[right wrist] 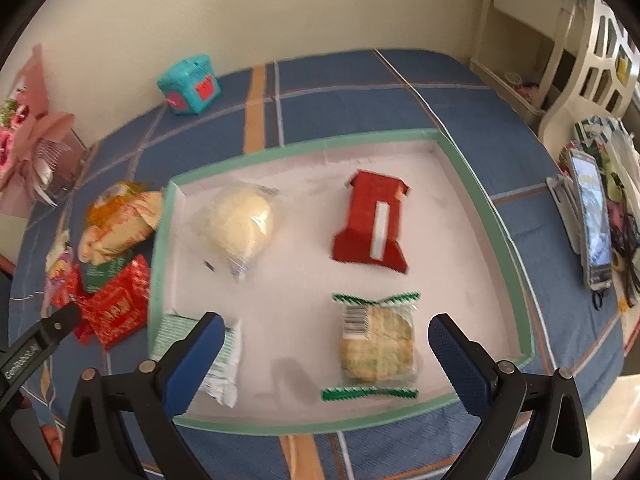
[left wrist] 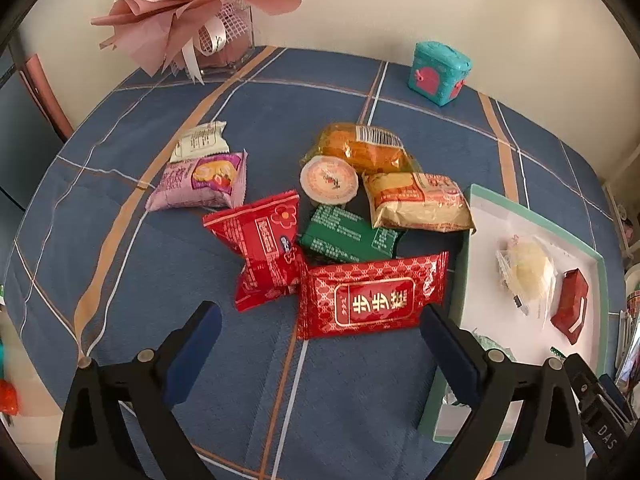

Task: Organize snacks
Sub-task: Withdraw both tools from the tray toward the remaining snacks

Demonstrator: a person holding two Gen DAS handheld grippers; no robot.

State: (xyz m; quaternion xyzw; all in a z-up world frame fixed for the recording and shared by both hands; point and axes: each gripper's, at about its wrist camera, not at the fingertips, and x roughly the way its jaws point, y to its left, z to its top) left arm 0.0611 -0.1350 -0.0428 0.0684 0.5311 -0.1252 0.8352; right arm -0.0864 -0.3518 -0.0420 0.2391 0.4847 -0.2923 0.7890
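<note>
In the left wrist view a pile of snacks lies on the blue cloth: a red pack with gold characters (left wrist: 372, 296), a red flower pack (left wrist: 266, 246), a green pack (left wrist: 348, 236), a jelly cup (left wrist: 329, 180), a gold pack (left wrist: 418, 200), an orange pack (left wrist: 360, 148) and a purple pack (left wrist: 200, 180). My left gripper (left wrist: 320, 354) is open and empty just short of the red gold-character pack. My right gripper (right wrist: 326, 354) is open and empty over the green-rimmed tray (right wrist: 486, 208), which holds a pale bun (right wrist: 240, 224), a red packet (right wrist: 374, 222), a cracker pack (right wrist: 376, 346) and a white-green pack (right wrist: 222, 360).
A pink bouquet (left wrist: 180, 4) in a glass vase stands at the table's back left. A teal box (left wrist: 438, 72) stands at the back. A phone on a stand (right wrist: 592, 216) and clutter lie right of the tray. A white shelf (right wrist: 560, 60) stands beyond the table.
</note>
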